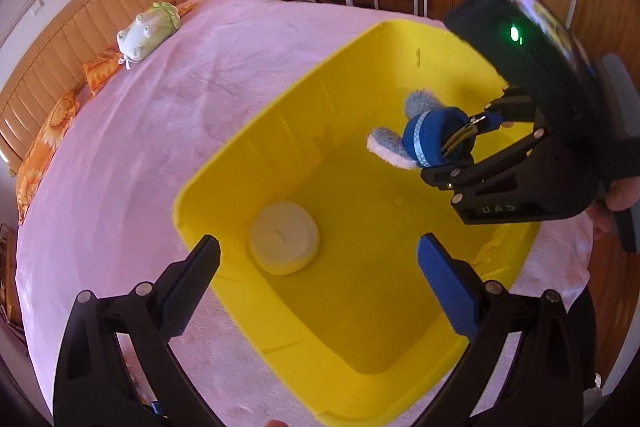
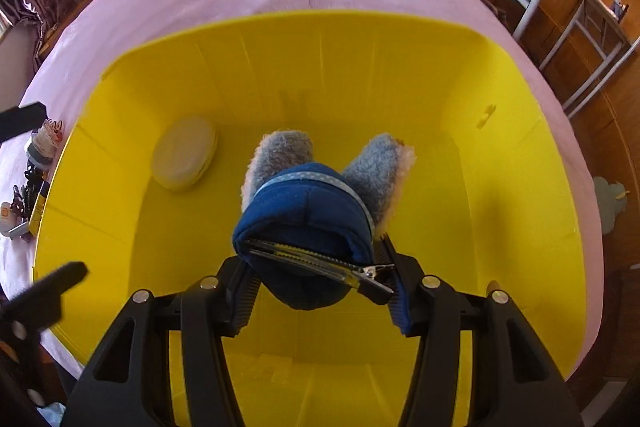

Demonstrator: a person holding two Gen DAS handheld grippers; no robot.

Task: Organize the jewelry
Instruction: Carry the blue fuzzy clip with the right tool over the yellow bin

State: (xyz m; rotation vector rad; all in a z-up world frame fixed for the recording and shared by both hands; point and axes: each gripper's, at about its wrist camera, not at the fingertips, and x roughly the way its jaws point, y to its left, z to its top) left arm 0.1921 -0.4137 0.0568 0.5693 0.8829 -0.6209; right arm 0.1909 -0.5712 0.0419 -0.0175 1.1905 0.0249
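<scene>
1. The right hand-held gripper [image 2: 316, 291] pinches a blue plush hair clip [image 2: 316, 223] with grey fuzzy ears, up over the yellow bin [image 2: 500, 187].
2. The left hand-held gripper [image 1: 320, 267] is spread wide with nothing in it.
3. A round cream case [image 1: 284, 237] lies in the bin's corner.
4. The bin sits on the pink bed [image 1: 160, 127].

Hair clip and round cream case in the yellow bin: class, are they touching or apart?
Apart. The left wrist view shows the hair clip held by the right gripper, with bare yellow bin floor between it and the cream case.
</scene>
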